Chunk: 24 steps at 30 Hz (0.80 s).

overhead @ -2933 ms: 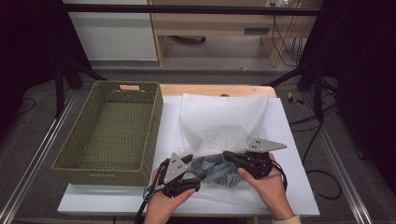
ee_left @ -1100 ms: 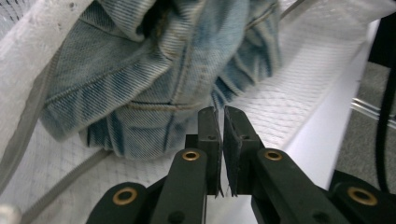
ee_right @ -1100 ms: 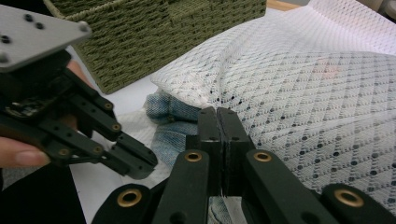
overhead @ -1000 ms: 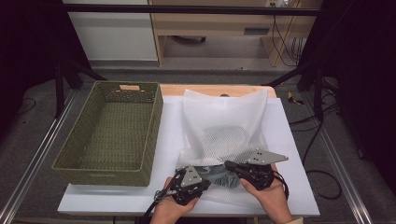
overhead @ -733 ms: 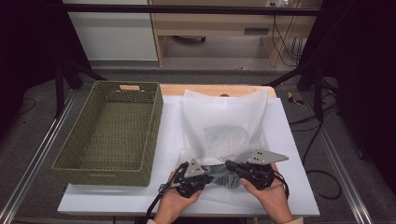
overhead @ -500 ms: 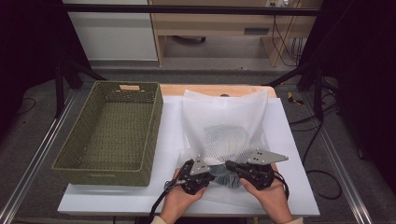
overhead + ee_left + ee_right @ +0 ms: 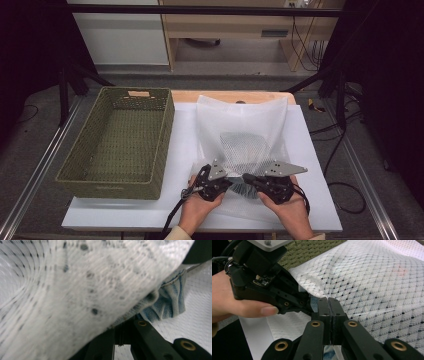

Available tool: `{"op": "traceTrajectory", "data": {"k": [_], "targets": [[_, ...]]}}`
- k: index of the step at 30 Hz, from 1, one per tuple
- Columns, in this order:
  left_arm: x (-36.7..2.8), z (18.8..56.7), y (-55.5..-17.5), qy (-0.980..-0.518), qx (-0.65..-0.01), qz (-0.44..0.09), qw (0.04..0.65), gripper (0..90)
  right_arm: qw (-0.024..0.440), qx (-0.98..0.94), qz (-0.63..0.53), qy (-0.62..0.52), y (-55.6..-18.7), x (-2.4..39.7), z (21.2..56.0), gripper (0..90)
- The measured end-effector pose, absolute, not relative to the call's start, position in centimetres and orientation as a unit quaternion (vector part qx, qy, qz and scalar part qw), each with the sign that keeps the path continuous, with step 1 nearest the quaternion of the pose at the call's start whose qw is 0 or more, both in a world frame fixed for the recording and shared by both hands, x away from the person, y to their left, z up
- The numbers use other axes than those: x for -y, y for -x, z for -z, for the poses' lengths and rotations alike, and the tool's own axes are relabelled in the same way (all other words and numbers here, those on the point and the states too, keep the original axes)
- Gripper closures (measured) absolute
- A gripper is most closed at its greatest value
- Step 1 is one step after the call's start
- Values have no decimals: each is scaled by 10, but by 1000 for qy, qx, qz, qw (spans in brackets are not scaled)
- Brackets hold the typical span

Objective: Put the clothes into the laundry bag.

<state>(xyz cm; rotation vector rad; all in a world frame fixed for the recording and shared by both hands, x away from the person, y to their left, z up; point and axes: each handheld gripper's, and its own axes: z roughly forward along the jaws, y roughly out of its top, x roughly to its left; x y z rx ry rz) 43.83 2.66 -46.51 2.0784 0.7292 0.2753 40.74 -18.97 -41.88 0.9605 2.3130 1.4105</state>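
Note:
A white mesh bag [image 7: 242, 125] lies on the white table, its mouth toward the near edge. A blue denim garment [image 7: 243, 189] pokes out of that mouth between the two grippers. My left gripper [image 7: 227, 182] is shut on the bag's near edge; in the left gripper view the mesh [image 7: 75, 290] drapes over its closed jaws [image 7: 121, 327], with denim [image 7: 172, 302] just beyond. My right gripper [image 7: 248, 181] is shut on the same edge, close beside the left. The right gripper view has its jaws [image 7: 328, 302] pinching the mesh [image 7: 374, 290], the left gripper [image 7: 307, 305] touching-close at their left.
A green woven basket [image 7: 165, 145] stands empty on the table's left half, its wall [image 7: 312, 250] just behind the left gripper. The white table surface [image 7: 315, 200] ends close under my hands. A metal rail [image 7: 35, 175] runs along the left.
My left gripper has slid right along the bag's near edge until it sits against the right gripper. The right gripper has stayed put. The bag's mouth has bunched up between them.

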Motion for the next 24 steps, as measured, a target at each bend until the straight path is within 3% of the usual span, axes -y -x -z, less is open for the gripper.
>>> {"op": "traceTrajectory", "data": {"k": [24], "targets": [[-17, 462, -448, -839, -296, -121, 440, 900, 139, -793, -481, -346, -407, 194, 423, 896]]}}
